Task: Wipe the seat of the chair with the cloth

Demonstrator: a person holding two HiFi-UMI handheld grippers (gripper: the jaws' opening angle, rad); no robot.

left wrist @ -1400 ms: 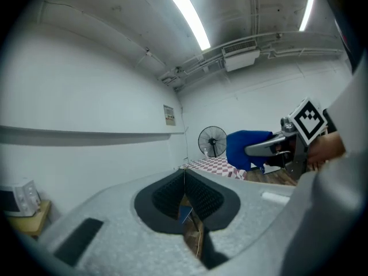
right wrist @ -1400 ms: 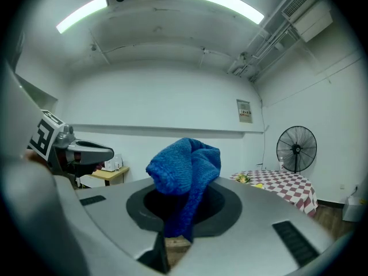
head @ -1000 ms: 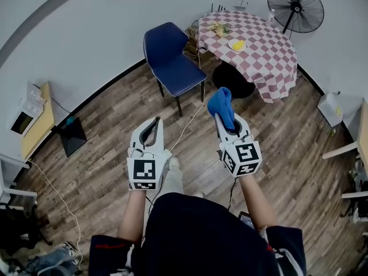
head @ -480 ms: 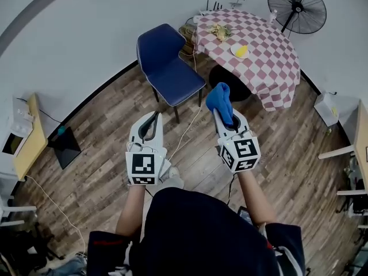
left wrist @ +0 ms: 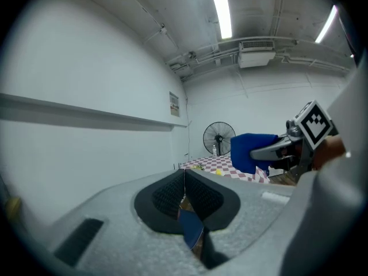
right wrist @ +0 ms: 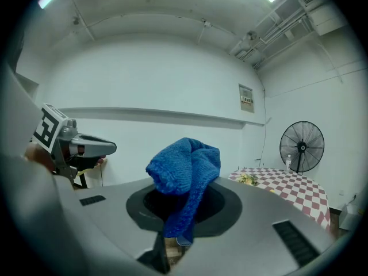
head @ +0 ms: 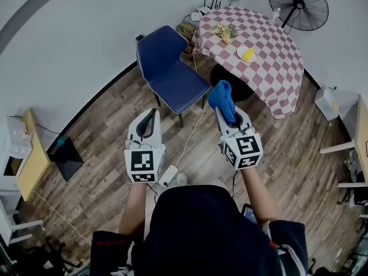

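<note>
A blue chair [head: 170,73] stands on the wood floor by the white wall, its seat [head: 179,88] bare. My right gripper [head: 223,109] is shut on a bunched blue cloth [head: 222,99], held in the air just right of the chair's front corner. In the right gripper view the blue cloth [right wrist: 187,176] sticks up out of the closed jaws. My left gripper [head: 151,117] is shut and empty, hanging over the floor in front of the chair. Its pads [left wrist: 185,195] meet with nothing between them.
A round table [head: 259,50] with a red-and-white checked cover stands right of the chair, with a yellow item on a plate [head: 247,54]. A floor fan [head: 298,4] is behind it. A white cable and power strip [head: 168,175] lie on the floor by my feet.
The chair and table have drawn nearer and shifted in the head view as I walked toward them. Both grippers keep their pose; the cloth stays in the right one.
</note>
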